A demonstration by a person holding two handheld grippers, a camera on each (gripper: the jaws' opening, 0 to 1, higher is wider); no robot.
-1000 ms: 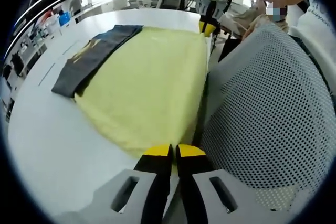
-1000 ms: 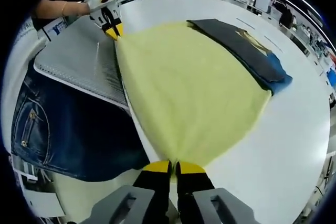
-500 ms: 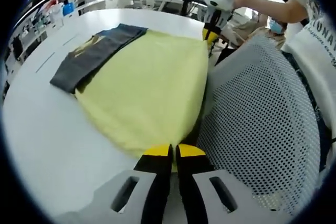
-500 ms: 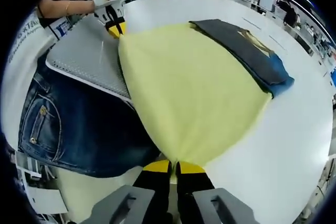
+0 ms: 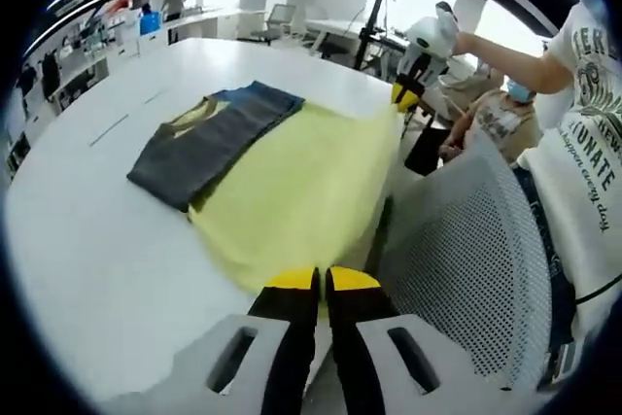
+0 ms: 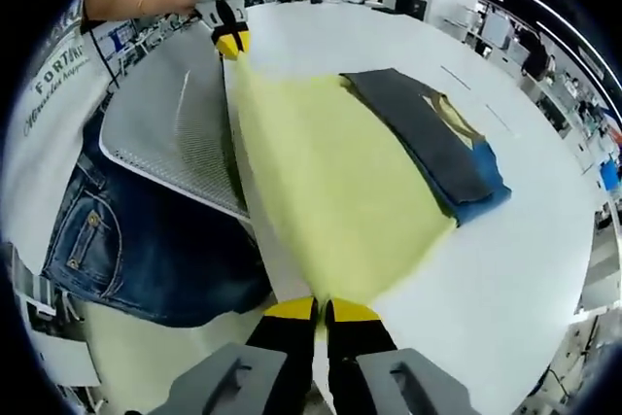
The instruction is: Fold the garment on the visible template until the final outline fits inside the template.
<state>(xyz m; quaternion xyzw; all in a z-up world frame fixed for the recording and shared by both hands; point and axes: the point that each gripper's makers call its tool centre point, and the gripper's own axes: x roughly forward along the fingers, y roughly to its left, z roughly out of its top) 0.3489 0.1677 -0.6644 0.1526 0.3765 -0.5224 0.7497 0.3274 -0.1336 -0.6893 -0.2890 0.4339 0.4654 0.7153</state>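
Room: open lab hall, desks and screens far off, other people at the far edge.
Counter (image 5: 87,230): white, rounded, bearing the cloths; near edge beside a grey mesh chair back (image 5: 466,259).
Yellow garment (image 5: 292,191): spread from the near counter edge toward the dark piece; near edge lifted and stretched taut between the two grippers.
Dark folded garment (image 5: 209,133): grey over blue, lying flat at the far side of the yellow one, overlapping its far edge.
Template: not separable from the cloths; cannot tell its outline.
Left gripper (image 5: 323,281): yellow-tipped fingers closed together on one near corner of the yellow garment; also seen far off in the right gripper view (image 6: 230,43).
Right gripper (image 6: 323,310): fingers pressed together on the other near corner; seen at the far right in the left gripper view (image 5: 406,94).
Key relation: held edge runs gripper to gripper along the near counter side; cloth body extends away from both pairs of fingers toward the dark piece, so a fold likely carries that edge far across.
Nearer hand: neither, one corner each.
Person: white printed shirt (image 5: 593,114), jeans (image 6: 126,240), standing close at the chair.
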